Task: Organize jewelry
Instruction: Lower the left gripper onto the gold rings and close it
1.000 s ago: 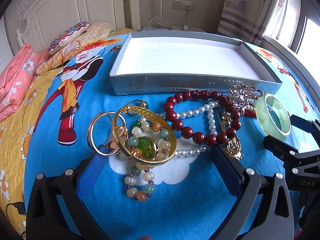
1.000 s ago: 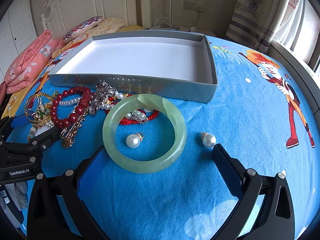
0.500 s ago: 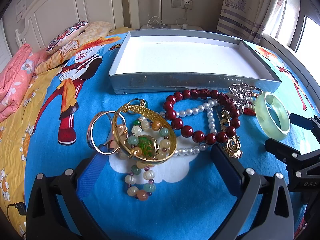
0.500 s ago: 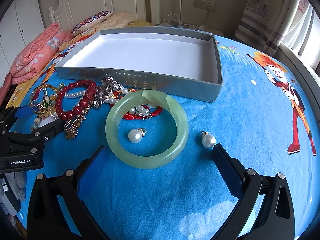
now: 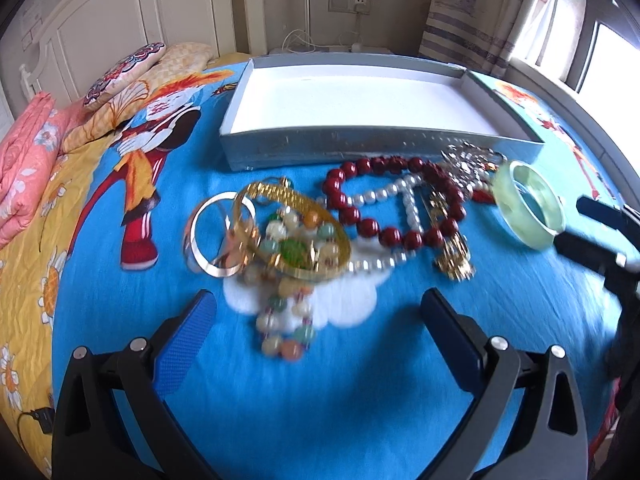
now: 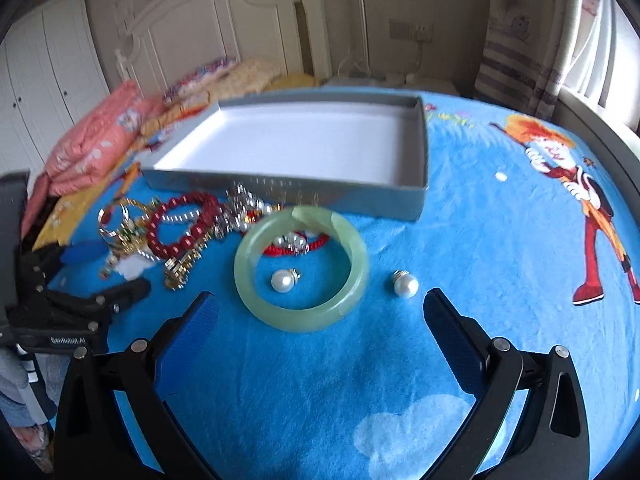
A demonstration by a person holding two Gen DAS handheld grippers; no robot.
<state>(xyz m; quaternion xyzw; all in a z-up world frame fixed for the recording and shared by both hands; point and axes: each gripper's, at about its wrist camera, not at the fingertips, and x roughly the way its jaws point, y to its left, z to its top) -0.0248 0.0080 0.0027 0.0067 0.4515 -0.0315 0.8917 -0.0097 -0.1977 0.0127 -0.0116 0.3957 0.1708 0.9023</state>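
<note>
Jewelry lies on a blue bedspread in front of an empty grey box (image 5: 360, 148) (image 6: 288, 194) with a white inside. My left gripper (image 5: 318, 316) is open and empty, just short of gold bangles (image 5: 296, 232) and a pastel bead bracelet (image 5: 286, 328). Beyond lie a red bead bracelet (image 5: 384, 232) and a pearl necklace (image 5: 404, 196). My right gripper (image 6: 320, 312) is open and empty, just short of a green jade bangle (image 6: 300, 268) (image 5: 528, 208). One pearl earring (image 6: 282, 280) lies inside the bangle, another (image 6: 405, 285) to its right.
Pink folded bedding (image 5: 20, 176) and pillows (image 5: 132, 76) lie at the left by the white headboard (image 5: 120, 20). A curtain and window (image 5: 560, 20) stand at the right. A silver ornament (image 5: 468, 160) and gold chain (image 5: 452, 264) lie among the beads.
Both grippers have pulled back and risen a little, so the jewelry sits farther from the fingertips. Nothing was grasped. The jewelry has not moved.
</note>
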